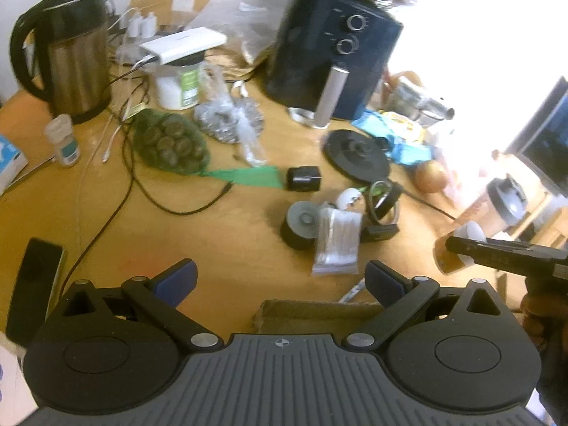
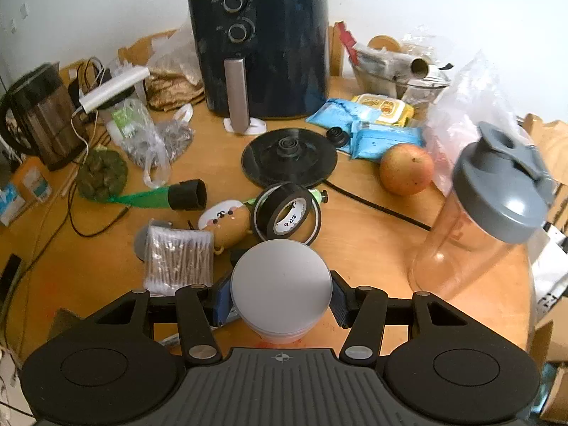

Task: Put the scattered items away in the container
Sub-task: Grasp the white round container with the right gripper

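Cluttered table (image 2: 372, 245), bare near edge

A wooden table (image 2: 372, 248) bears an air fryer (image 2: 262, 46), kettle (image 1: 71, 53), apple (image 2: 406, 168) and tape roll (image 2: 287, 213).

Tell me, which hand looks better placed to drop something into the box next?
Right, probably: the right gripper already clamps a grey-lidded jar, while the left gripper hangs open, empty, above the brown container.

Your small jar (image 2: 281, 284), white-lidded with an amber body, sat upright between the blue pads. A cotton-swab pack (image 2: 179, 259), black tape roll (image 2: 287, 213) and potato-face toy (image 2: 227, 223) lay clustered on the wood.
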